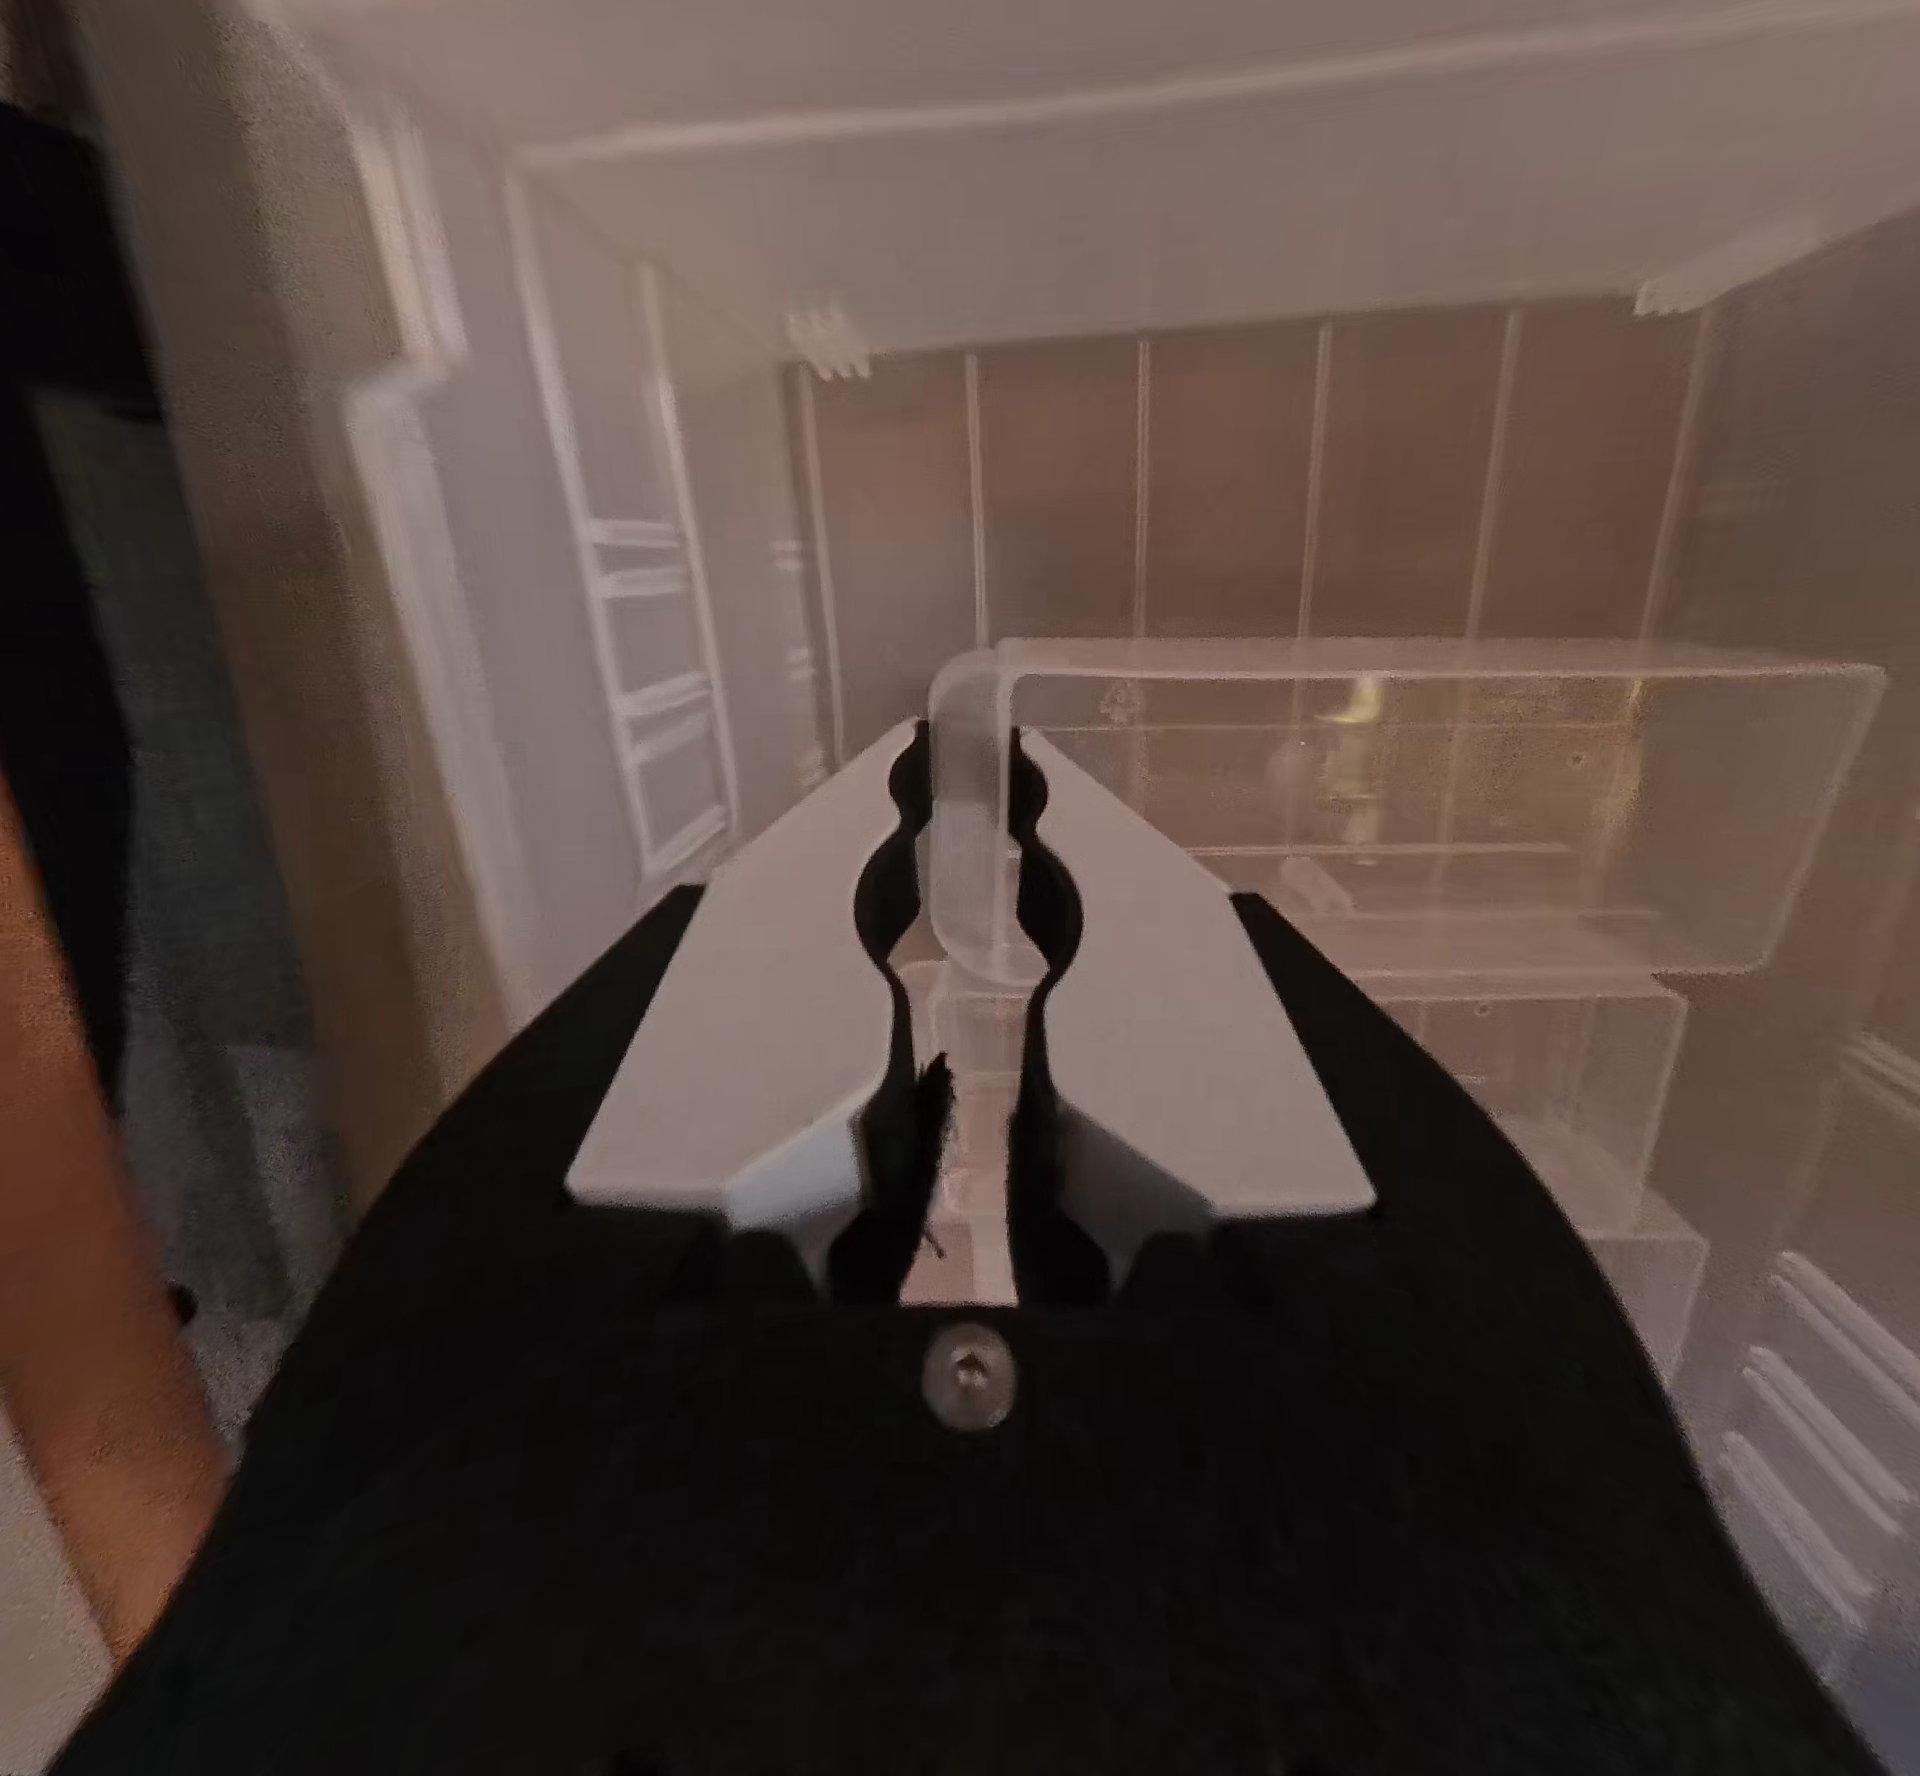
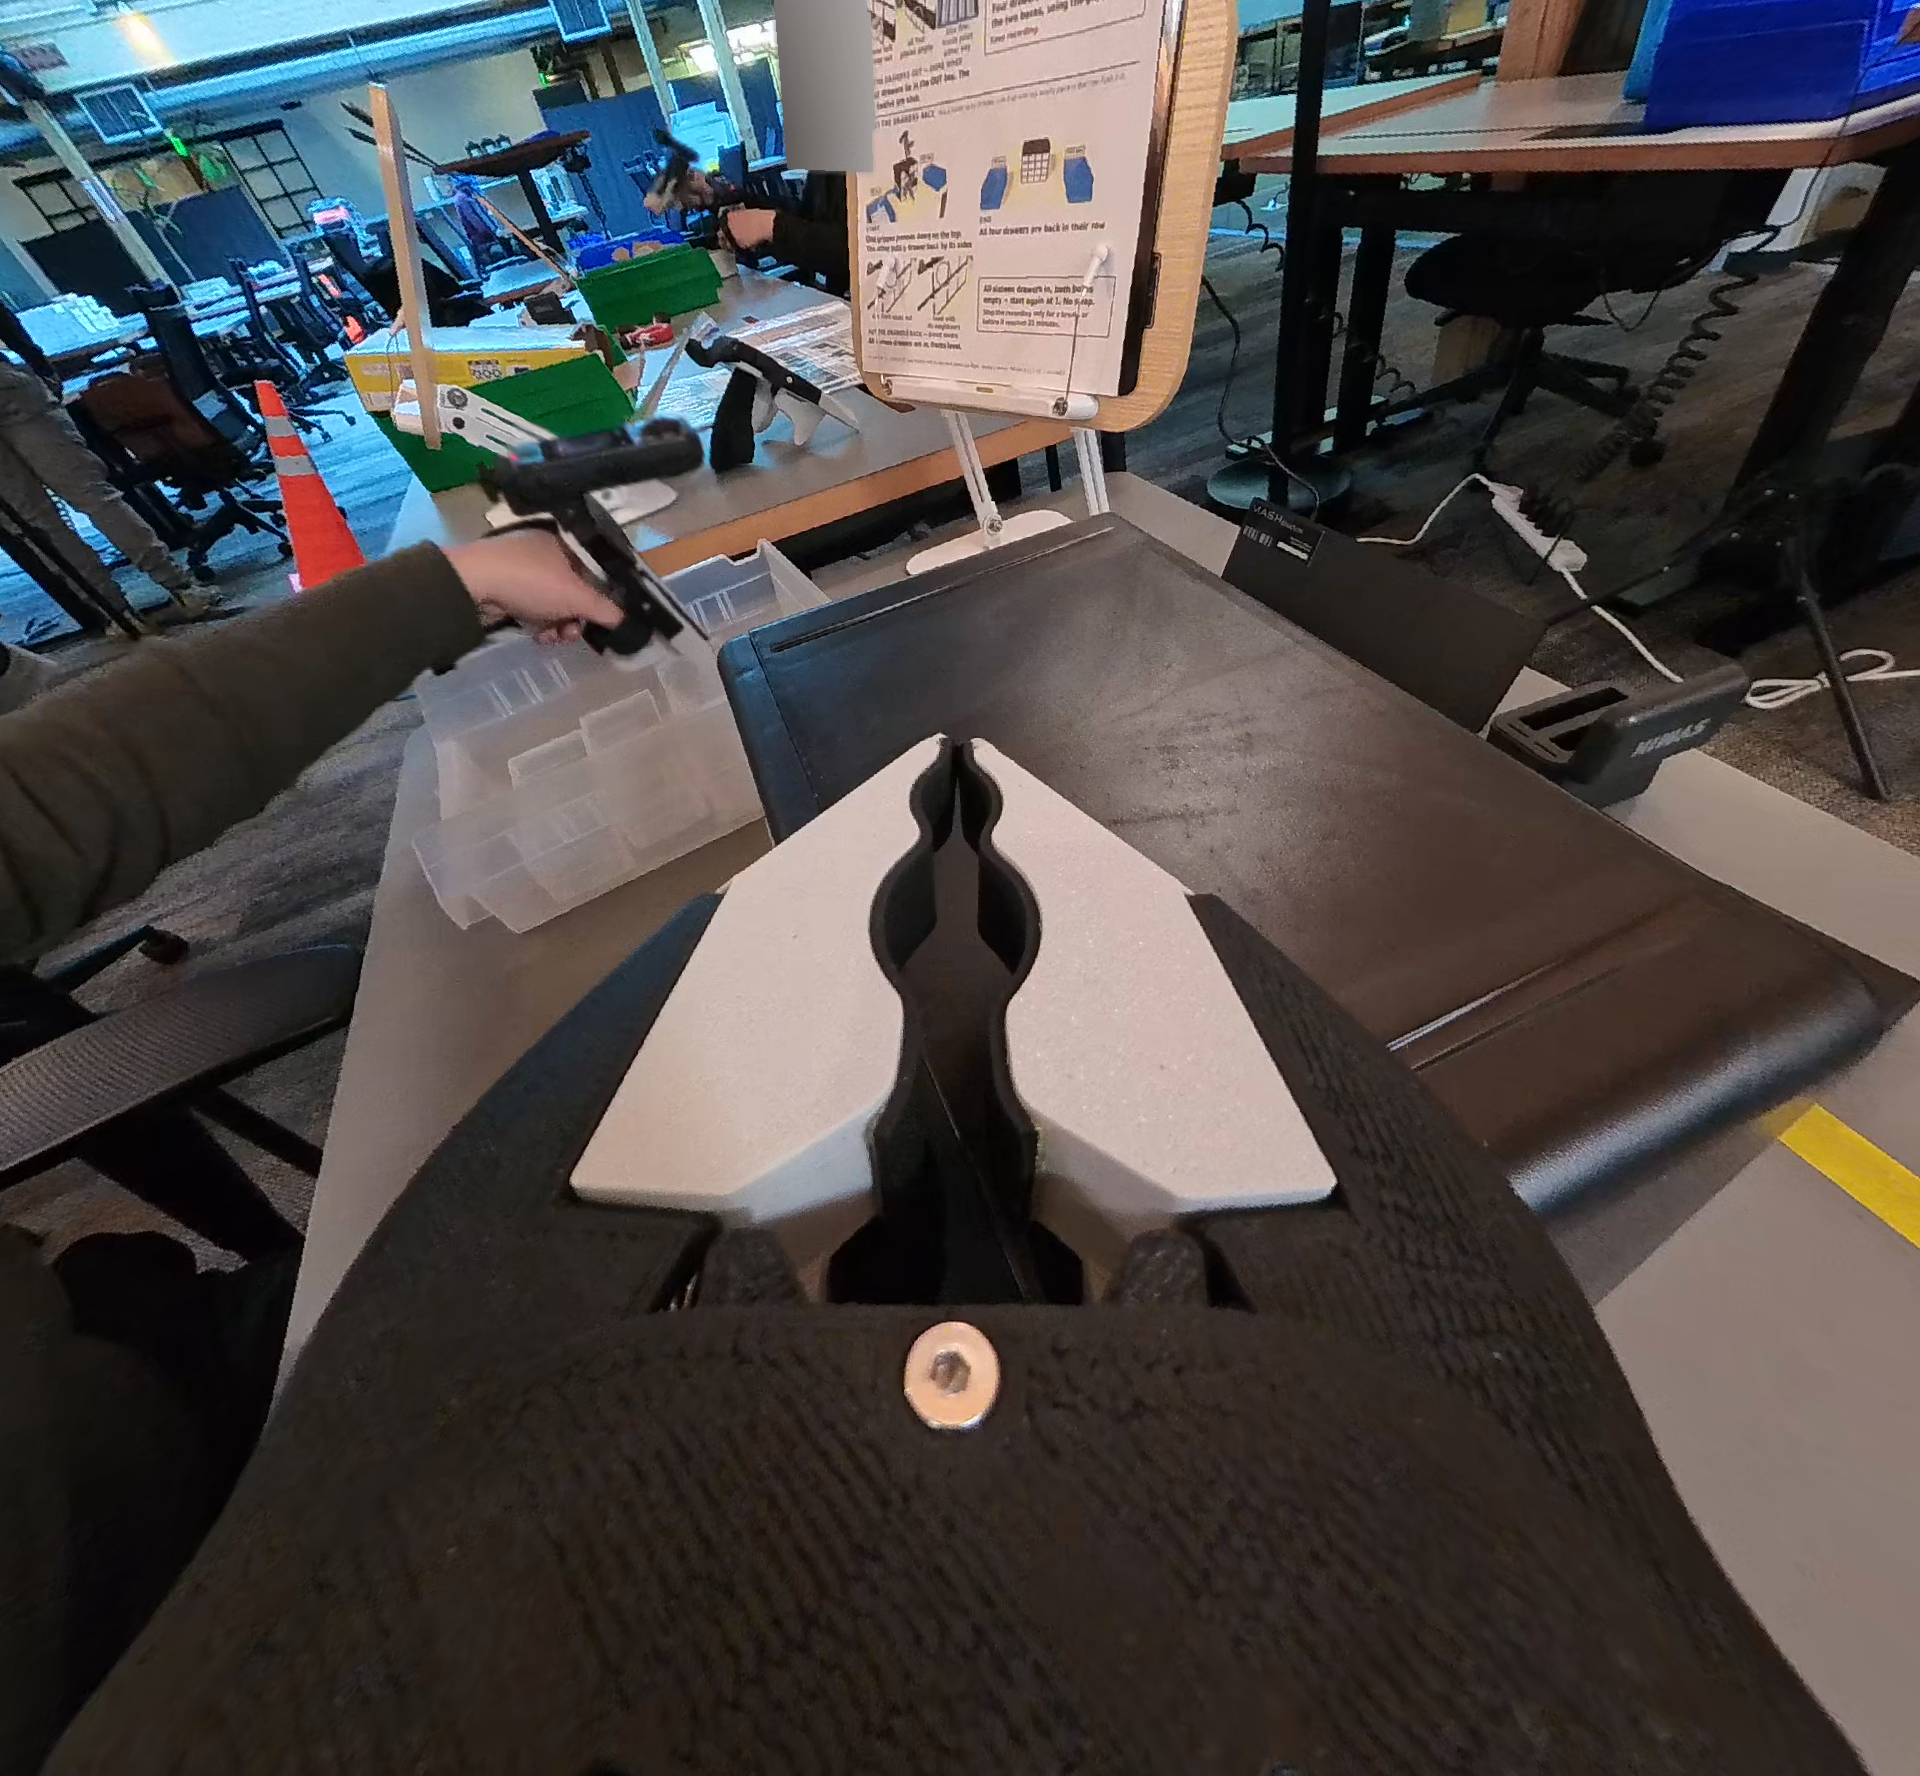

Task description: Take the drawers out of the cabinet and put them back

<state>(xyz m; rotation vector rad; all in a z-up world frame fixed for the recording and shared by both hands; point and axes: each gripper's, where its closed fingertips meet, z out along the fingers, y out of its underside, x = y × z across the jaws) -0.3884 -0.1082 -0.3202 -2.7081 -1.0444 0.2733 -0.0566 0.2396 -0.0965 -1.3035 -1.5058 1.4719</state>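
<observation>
Left gripper clamped a clear drawer at frame centre, apparently for carrying; right gripper rested clenched, empty, on the cabinet.

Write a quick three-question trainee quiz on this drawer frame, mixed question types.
1. True or false: the left gripper has its fingers closed on the front handle tab of a small clear plastic drawer.
2. The right gripper is above: A) the black cabinet top B) the clear plastic bin C) the orange traffic cone.
3. Fill in: the right gripper's fingers hold ____.

Key: 1 true; 2 A; 3 nothing.
</observation>
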